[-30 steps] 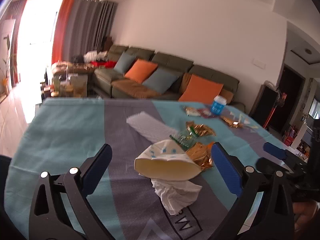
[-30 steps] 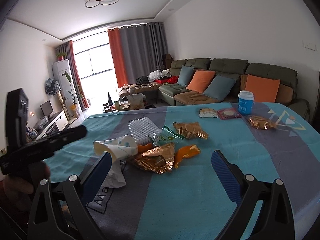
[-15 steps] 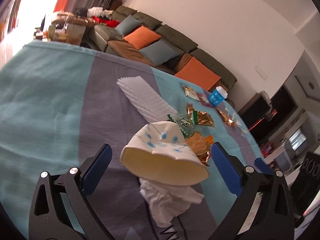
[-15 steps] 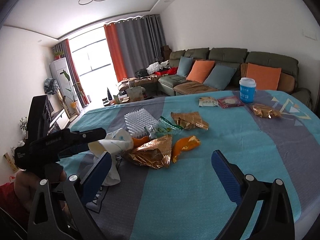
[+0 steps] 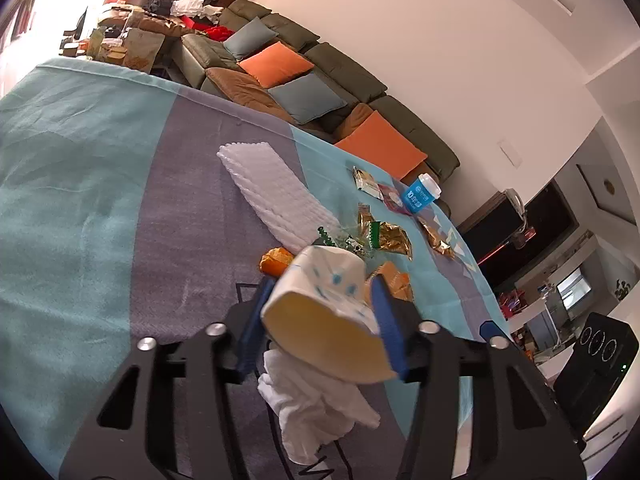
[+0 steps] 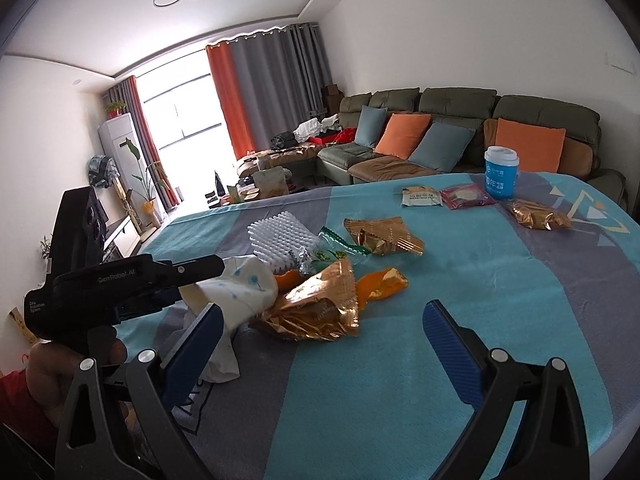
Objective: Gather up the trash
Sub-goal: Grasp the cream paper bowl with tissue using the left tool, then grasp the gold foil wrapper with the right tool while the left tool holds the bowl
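Observation:
My left gripper (image 5: 324,312) is shut on a crushed white paper cup with blue dots (image 5: 324,300), its blue pads pressing both sides; the cup also shows in the right wrist view (image 6: 240,292). A crumpled white tissue (image 5: 320,412) lies just under the cup on the table. My right gripper (image 6: 320,340) is open and empty, low over the cloth near a gold foil wrapper (image 6: 316,308) and an orange wrapper (image 6: 380,284). The left gripper appears in the right wrist view (image 6: 192,276).
On the teal and grey tablecloth (image 5: 80,184) lie white foam netting (image 5: 272,192), a green-edged clear wrapper (image 6: 332,248), more gold wrappers (image 6: 384,236), snack packets (image 6: 420,196) and a blue cup (image 6: 500,172). A sofa (image 6: 440,128) stands behind the table.
My left gripper has moved forward and closed its jaws on the paper cup, tilting it up off the tissue. My right gripper has stayed open and barely moved.

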Motion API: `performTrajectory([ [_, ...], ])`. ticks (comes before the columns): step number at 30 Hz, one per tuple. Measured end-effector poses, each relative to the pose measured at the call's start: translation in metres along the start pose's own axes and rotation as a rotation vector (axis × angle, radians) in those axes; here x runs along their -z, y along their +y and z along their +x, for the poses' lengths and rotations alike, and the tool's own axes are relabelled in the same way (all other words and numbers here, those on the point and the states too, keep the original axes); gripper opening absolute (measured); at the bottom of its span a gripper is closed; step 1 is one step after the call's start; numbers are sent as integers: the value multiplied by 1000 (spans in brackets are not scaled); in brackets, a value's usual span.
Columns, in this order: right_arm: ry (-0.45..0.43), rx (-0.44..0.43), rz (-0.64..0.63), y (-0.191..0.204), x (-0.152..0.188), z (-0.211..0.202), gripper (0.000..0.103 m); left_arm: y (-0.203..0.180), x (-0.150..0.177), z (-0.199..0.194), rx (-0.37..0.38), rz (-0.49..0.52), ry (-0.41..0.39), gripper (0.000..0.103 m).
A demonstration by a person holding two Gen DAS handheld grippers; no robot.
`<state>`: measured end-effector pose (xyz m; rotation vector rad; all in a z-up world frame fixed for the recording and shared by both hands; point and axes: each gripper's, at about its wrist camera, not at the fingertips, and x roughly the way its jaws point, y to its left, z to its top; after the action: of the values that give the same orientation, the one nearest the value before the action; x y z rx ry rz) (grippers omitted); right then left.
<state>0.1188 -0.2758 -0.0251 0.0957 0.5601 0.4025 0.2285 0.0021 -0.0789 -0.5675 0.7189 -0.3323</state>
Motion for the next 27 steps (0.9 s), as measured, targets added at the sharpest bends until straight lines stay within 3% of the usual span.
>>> performTrajectory([
  [6,-3,-8,-2,2,-3,4,96,1,0,-2,12,-4,-2,31],
  [7,-3,-9,0,2,-3,5,96,1,-1,-4,20,-5,-10,24],
  [17,91,24,66,-13,-11,44,96,-9,-6,-20,57,16,-67,23],
  [19,119,3,95,-19,-12,54,89,-10,-11,-30,60,16,-99,23],
  [24,169,-13,94,-18,-14,72,83,-12,-21,-57,35,39,-175,23],
  [27,202,-14,89,-16,-14,80,72,-10,-23,-72,7,56,-211,23],
])
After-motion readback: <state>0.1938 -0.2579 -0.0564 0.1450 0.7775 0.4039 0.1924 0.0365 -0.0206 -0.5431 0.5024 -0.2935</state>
